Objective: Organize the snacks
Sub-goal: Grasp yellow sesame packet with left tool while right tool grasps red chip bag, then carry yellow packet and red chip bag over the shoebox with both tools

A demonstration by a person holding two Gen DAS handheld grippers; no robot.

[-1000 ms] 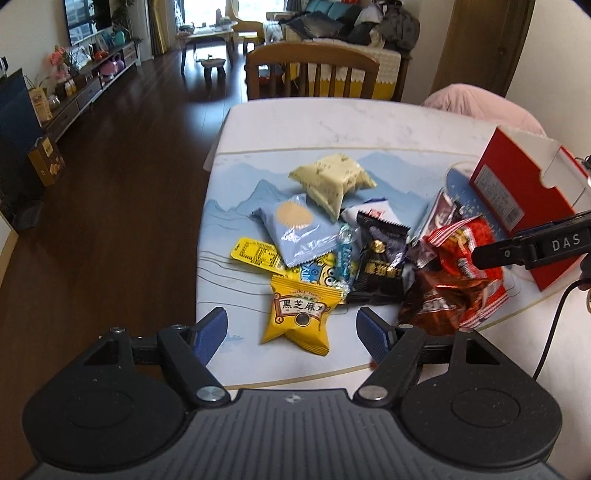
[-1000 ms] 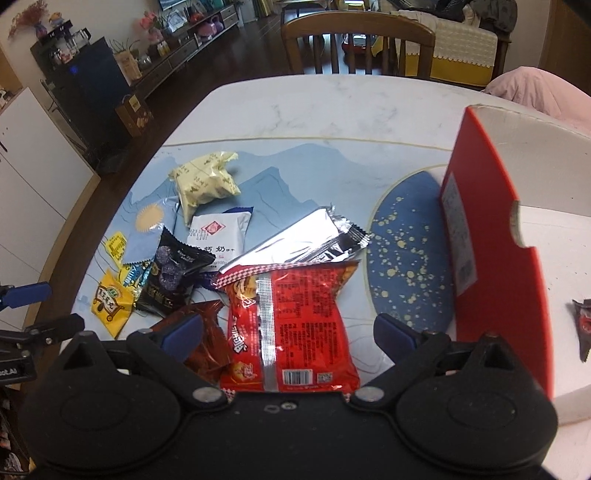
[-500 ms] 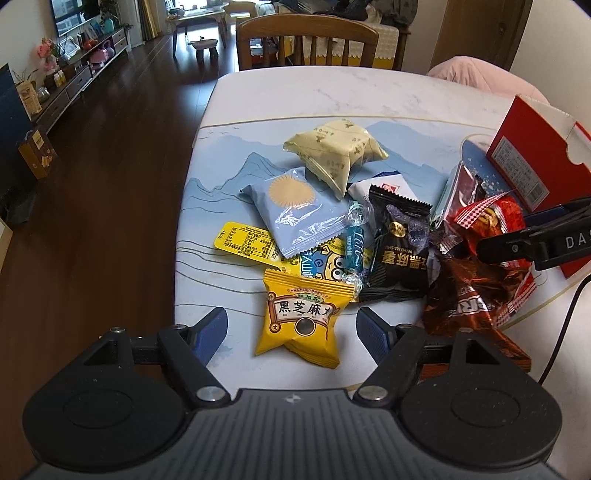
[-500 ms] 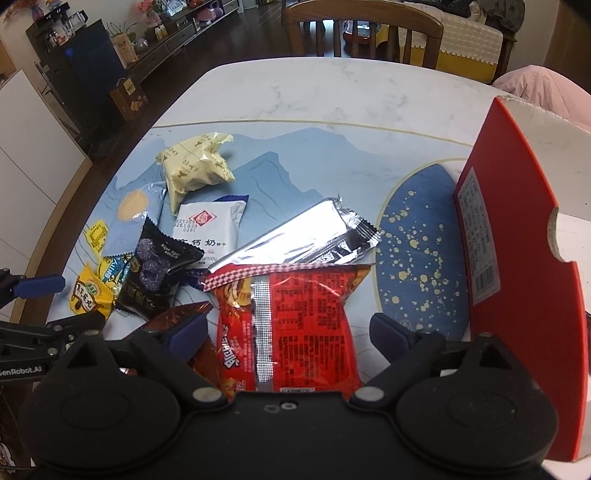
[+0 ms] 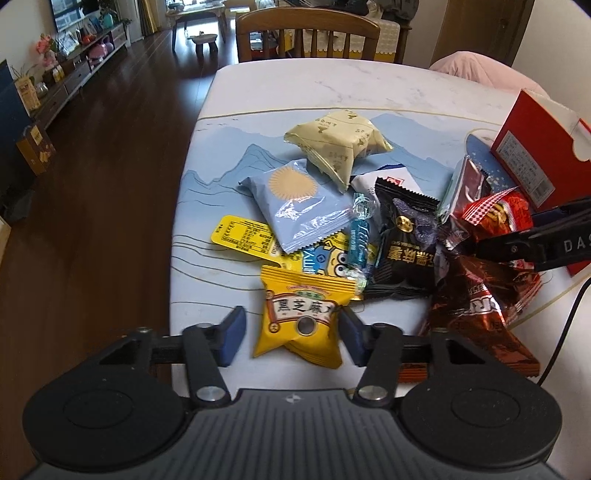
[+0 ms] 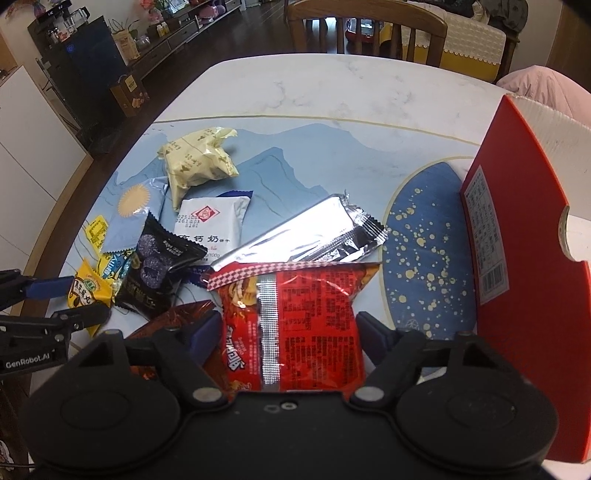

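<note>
A yellow sesame snack packet (image 5: 299, 321) lies at the near edge of the snack pile, between the blue pads of my left gripper (image 5: 291, 332). Its jaws are closing; the right pad touches the packet and a gap remains at the left pad. A red chips bag (image 6: 295, 314) lies between the pads of my right gripper (image 6: 290, 334), whose jaws are also closing, with the pads at the bag's side edges. An open red box (image 6: 524, 258) stands to the right of it.
A silver packet (image 6: 306, 236), black packet (image 5: 406, 240), brown foil packet (image 5: 469, 306), light blue packet (image 5: 299, 206), cream packet (image 5: 336, 144) and white milk packet (image 6: 210, 221) crowd the blue mat. The white table (image 5: 332, 88) drops off at left. A wooden chair (image 5: 306, 33) stands behind.
Both grippers' jaws have narrowed around their packets. The left gripper has come down and closer over the yellow packet; the right gripper has hardly moved.
</note>
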